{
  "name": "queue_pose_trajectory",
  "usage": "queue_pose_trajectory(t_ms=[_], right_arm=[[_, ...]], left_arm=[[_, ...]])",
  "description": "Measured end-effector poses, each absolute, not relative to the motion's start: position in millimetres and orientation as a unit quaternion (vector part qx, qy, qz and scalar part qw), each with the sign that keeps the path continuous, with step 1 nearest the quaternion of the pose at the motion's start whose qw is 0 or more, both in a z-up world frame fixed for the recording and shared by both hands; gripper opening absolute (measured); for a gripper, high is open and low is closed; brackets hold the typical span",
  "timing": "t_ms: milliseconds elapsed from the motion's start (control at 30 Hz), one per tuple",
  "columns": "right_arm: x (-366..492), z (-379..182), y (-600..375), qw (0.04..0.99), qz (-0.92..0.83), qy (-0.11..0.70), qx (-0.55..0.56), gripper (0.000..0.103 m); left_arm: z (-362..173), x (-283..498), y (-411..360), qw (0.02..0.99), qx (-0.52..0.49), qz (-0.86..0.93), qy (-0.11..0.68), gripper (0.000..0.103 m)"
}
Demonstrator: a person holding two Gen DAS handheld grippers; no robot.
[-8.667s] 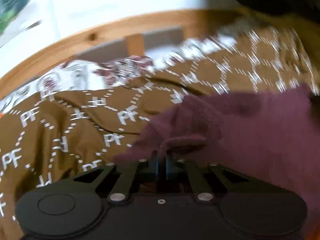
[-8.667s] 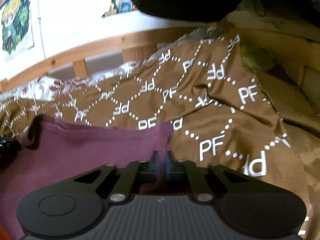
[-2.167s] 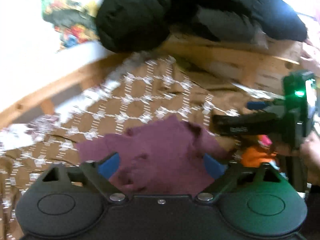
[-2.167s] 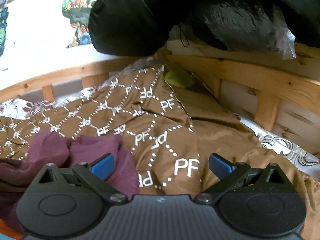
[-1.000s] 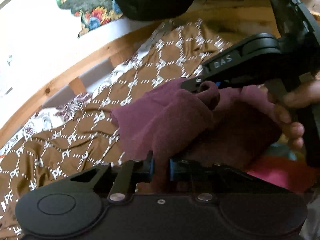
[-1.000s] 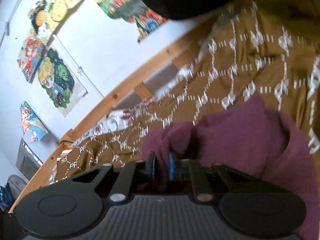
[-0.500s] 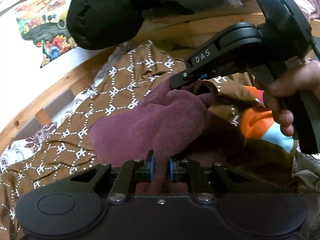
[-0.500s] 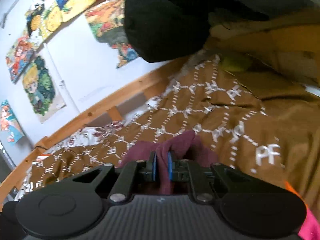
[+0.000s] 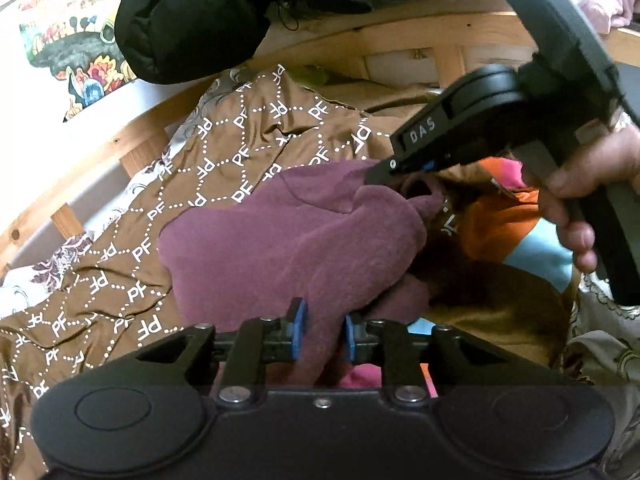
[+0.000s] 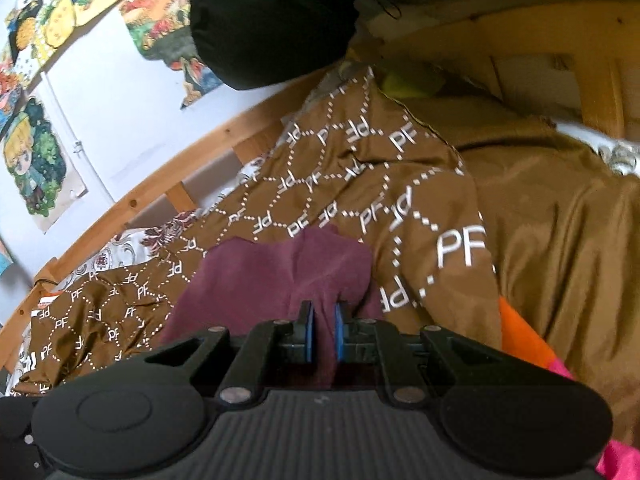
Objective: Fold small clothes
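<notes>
A small maroon garment [image 9: 296,240] is held up over a brown sheet printed with "PF" [image 9: 224,152]. My left gripper [image 9: 321,334] is shut on a thick fold of its near edge. My right gripper [image 10: 322,334] is shut on another bunch of the same garment [image 10: 288,272]. In the left wrist view the right gripper [image 9: 404,172] comes in from the right in a bare hand and pinches the cloth's far right corner. The garment hangs bunched between the two grips.
A wooden bed rail [image 9: 140,144] runs behind the sheet, under a white wall with posters [image 10: 36,160]. A black puffy jacket [image 9: 188,20] hangs over the rail. Orange, pink and light-blue clothes [image 9: 504,224] lie at the right.
Both grippers, open 2.2 s ago, closed on the maroon garment and lifted it. Over the last second they rose and swung so more of the bed frame and jacket shows.
</notes>
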State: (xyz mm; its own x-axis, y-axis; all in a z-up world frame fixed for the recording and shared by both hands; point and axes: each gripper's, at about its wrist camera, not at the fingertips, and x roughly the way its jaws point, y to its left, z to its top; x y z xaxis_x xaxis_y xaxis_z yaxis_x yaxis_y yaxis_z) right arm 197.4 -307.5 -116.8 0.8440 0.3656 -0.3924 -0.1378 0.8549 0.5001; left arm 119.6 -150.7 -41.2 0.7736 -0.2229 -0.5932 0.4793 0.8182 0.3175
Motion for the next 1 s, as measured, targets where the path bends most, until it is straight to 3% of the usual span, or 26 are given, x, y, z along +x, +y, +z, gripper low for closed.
queue_pose_trajectory(t_ms=[167, 433, 567, 600, 667, 767, 1000], right_arm=[[198, -120, -311, 0.926, 0.13, 0.254, 0.247, 0.014], [193, -117, -311, 0.928, 0.119, 0.261, 0.238, 0.022], [185, -113, -311, 0.926, 0.125, 0.265, 0.239, 0.057], [182, -112, -311, 0.926, 0.127, 0.265, 0.237, 0.061], [174, -108, -310, 0.927, 0.134, 0.266, 0.229, 0.076], [160, -103, -305, 0.93, 0.139, 0.269, 0.21, 0.087], [143, -104, -290, 0.935, 0.117, 0.302, 0.148, 0.092]], left_arm=[[-33, 118, -142, 0.915, 0.195, -0.204, 0.288, 0.035], [-4, 113, -112, 0.933, 0.099, -0.212, 0.275, 0.074], [3, 120, -102, 0.943, 0.082, -0.169, 0.273, 0.092], [3, 124, -98, 0.945, 0.076, -0.157, 0.277, 0.097], [2, 132, -89, 0.948, 0.056, -0.127, 0.286, 0.101], [-2, 147, -72, 0.946, 0.016, -0.095, 0.31, 0.101], [-30, 164, -48, 0.927, -0.027, -0.069, 0.368, 0.101]])
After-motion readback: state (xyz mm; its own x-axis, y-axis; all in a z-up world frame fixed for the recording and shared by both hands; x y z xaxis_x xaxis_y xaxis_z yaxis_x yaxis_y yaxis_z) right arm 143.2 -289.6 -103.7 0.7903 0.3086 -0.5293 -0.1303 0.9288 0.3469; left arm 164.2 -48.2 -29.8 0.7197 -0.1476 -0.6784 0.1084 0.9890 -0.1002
